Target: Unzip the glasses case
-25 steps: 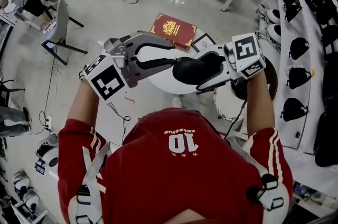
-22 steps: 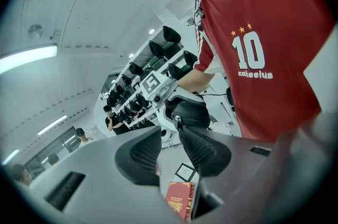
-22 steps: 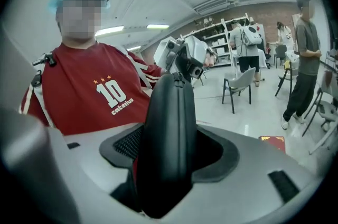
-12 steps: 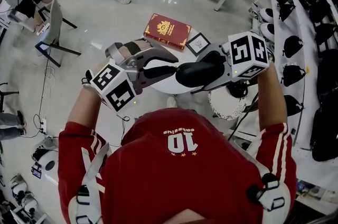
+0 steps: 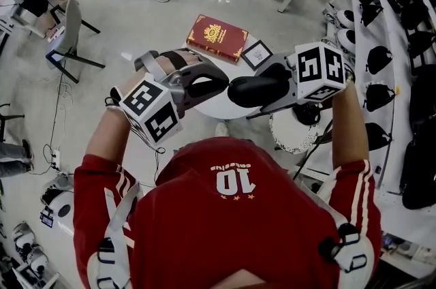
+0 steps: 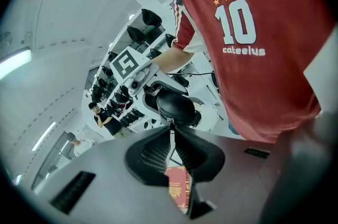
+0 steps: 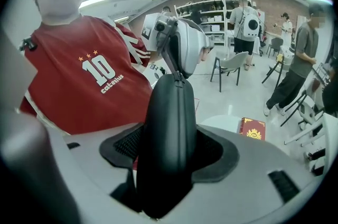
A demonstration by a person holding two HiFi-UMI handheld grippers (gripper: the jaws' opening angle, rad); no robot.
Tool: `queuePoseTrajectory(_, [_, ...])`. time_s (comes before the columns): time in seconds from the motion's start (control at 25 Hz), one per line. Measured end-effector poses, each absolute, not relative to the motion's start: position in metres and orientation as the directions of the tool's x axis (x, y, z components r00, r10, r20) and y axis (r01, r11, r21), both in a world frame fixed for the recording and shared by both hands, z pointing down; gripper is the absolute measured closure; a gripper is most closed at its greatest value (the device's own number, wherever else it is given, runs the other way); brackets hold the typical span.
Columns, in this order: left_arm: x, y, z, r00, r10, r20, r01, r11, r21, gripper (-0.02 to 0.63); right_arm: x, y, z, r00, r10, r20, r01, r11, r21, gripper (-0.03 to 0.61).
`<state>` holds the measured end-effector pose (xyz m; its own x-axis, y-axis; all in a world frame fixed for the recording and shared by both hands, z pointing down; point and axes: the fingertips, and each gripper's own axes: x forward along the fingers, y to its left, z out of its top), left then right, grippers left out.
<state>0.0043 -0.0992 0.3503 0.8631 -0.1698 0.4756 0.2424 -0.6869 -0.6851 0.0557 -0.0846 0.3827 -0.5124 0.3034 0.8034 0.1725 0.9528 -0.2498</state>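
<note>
- The glasses case (image 5: 257,90) is held up in the air above the table (image 5: 208,107), squeezed tight in the right tool (image 5: 267,93)
- The left tool (image 5: 219,84) has just been closing, and the thin zipper pull (image 6: 170,130) is pinched in it
- The pull could be lost if it is tugged too fast, or the case twisted loose
- A red book (image 5: 218,37) and a small frame (image 5: 257,54) are seen on the table, out of the way

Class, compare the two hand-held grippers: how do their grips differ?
The left hand-held gripper has just been closing, its jaws almost together; the right hand-held gripper has jaws wide apart. The left pinches the thin zip pull; the right clamps the glasses case by its body. Both hold one case.
</note>
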Motion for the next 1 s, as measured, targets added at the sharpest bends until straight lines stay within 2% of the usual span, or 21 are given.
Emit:
queuePoseTrajectory(0.28, [-0.001, -0.109, 0.345, 0.866, -0.206, 0.455, 0.190, -0.707, -0.681, 0.581, 0.054, -0.096, 0.381, -0.534, 0.254, 0.807, 0.141, 0.967, -0.211, 0.284])
queuePoseTrajectory(0.36, [-0.003, -0.111, 0.342, 0.875, -0.209, 0.437, 0.166, -0.718, -0.676, 0.600, 0.057, -0.100, 0.383, -0.537, 0.237, 0.810, 0.126, 0.971, -0.201, 0.284])
queuePoseTrajectory(0.6, [-0.004, -0.116, 0.333, 0.901, -0.217, 0.377, 0.086, -0.760, -0.644, 0.603, 0.055, -0.102, 0.380, -0.562, 0.228, 0.795, 0.123, 0.974, -0.192, 0.284])
queuePoseTrajectory(1.0, [0.002, -0.114, 0.329, 0.910, -0.200, 0.363, 0.090, -0.760, -0.644, 0.594, 0.051, -0.099, 0.376, -0.570, 0.235, 0.787, 0.138, 0.972, -0.190, 0.284])
